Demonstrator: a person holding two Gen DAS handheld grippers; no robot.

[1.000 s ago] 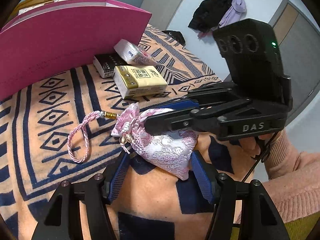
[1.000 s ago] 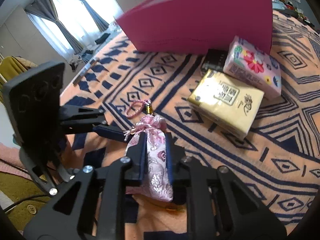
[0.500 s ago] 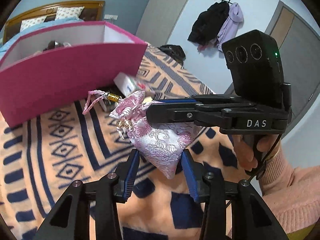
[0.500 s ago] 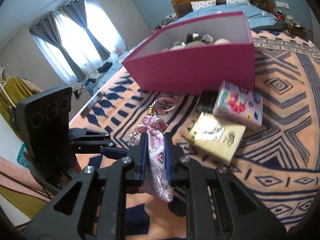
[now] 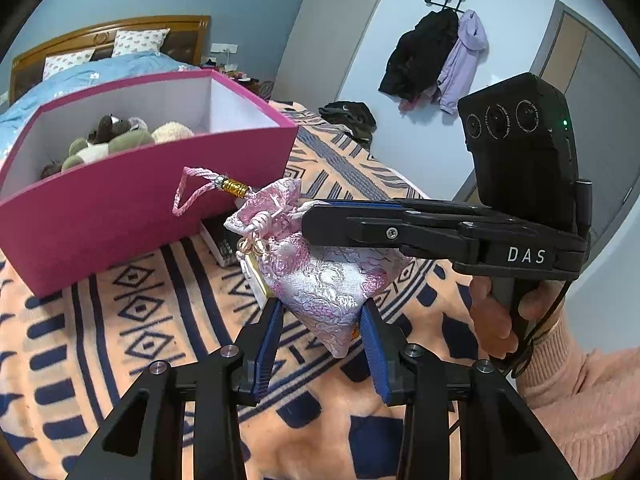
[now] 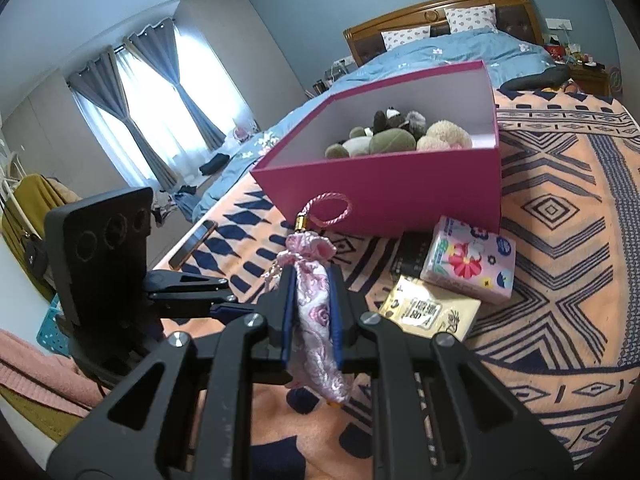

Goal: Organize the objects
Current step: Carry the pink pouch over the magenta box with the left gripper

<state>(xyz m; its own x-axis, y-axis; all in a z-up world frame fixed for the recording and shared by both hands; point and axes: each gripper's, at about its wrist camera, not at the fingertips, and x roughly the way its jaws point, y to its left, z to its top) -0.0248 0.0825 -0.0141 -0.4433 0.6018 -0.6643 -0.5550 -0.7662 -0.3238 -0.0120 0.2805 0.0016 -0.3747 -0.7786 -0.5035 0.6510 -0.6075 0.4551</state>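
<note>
A pink brocade drawstring pouch (image 5: 320,280) (image 6: 314,308) hangs in the air above the patterned blanket (image 5: 120,320), its cord loop (image 5: 188,192) sticking up. My right gripper (image 6: 312,280) is shut on the pouch's middle; in the left wrist view the right gripper (image 5: 316,216) comes in from the right, held by a hand (image 5: 492,320). My left gripper (image 5: 320,312) has the pouch's lower end between its blue pads (image 5: 272,320). Its jaws are closing and the pads touch the fabric's sides. An open magenta box (image 5: 120,216) (image 6: 400,192) stands behind.
Plush toys (image 6: 392,136) lie in the box. A flowered tissue pack (image 6: 468,264), a yellow tissue pack (image 6: 428,312) and a black packet (image 6: 408,256) lie on the blanket by the box. A phone (image 6: 192,244) lies near the blanket's left edge.
Both grippers rose and lifted the pouch off the blanket; its cord came up too. The left jaws narrowed onto the pouch's lower end. The box's inside came into view.
</note>
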